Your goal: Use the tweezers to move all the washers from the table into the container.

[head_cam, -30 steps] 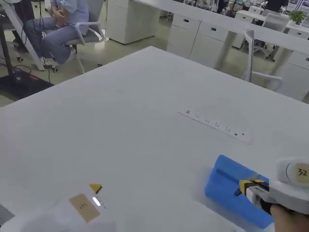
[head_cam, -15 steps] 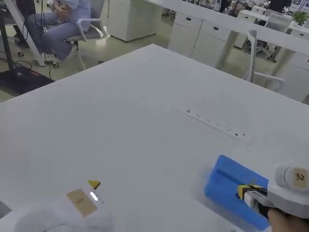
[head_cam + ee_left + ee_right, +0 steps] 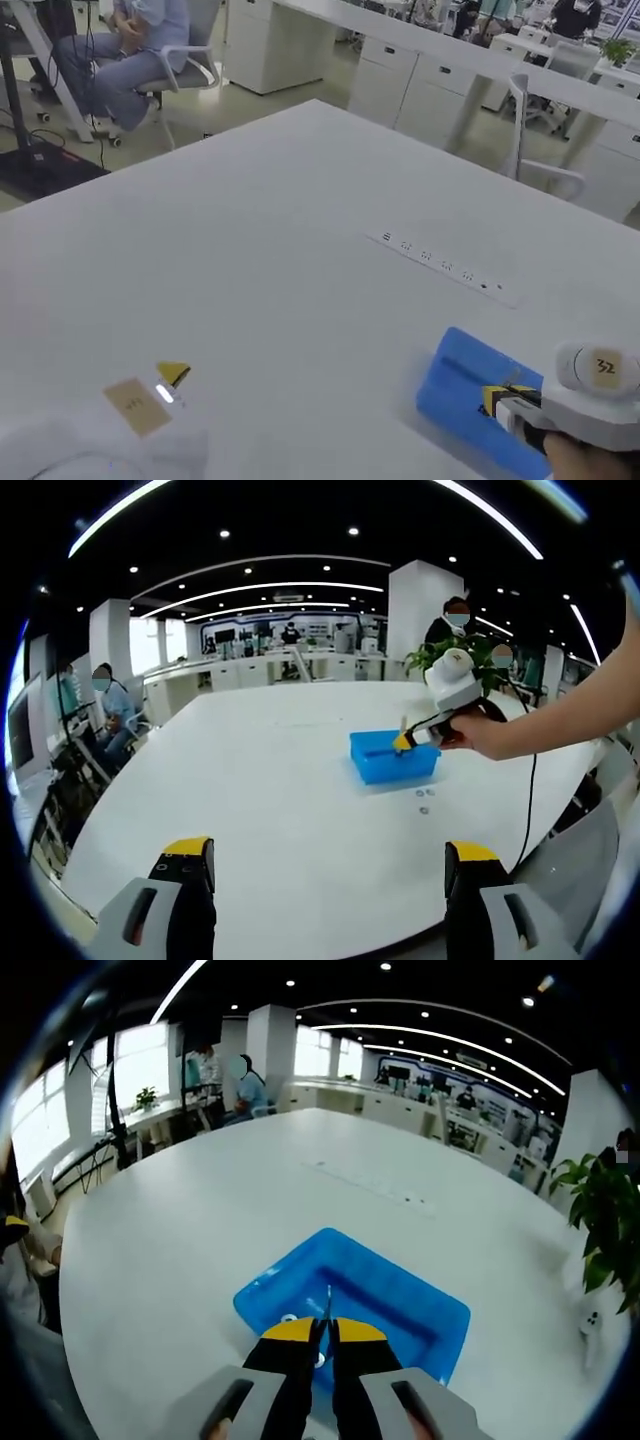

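The blue container sits near the table's front right edge, and my right gripper hovers over it. In the right gripper view, the right gripper is shut on thin metal tweezers that point down into the blue container. A small pale washer lies inside by the jaws. The left gripper view has the left gripper open and empty, facing the container from afar. Two washers lie on the table in front of it. My left gripper is low at the front left, blurred.
A recessed power socket strip runs across the white table behind the container. A person sits on an office chair at the far left. A white chair and desks stand beyond the far edge. A potted plant is at the right.
My left gripper has drifted left and a little toward the table's front. The right gripper stays over the blue container, still shut on the tweezers. The head camera has shifted slightly.
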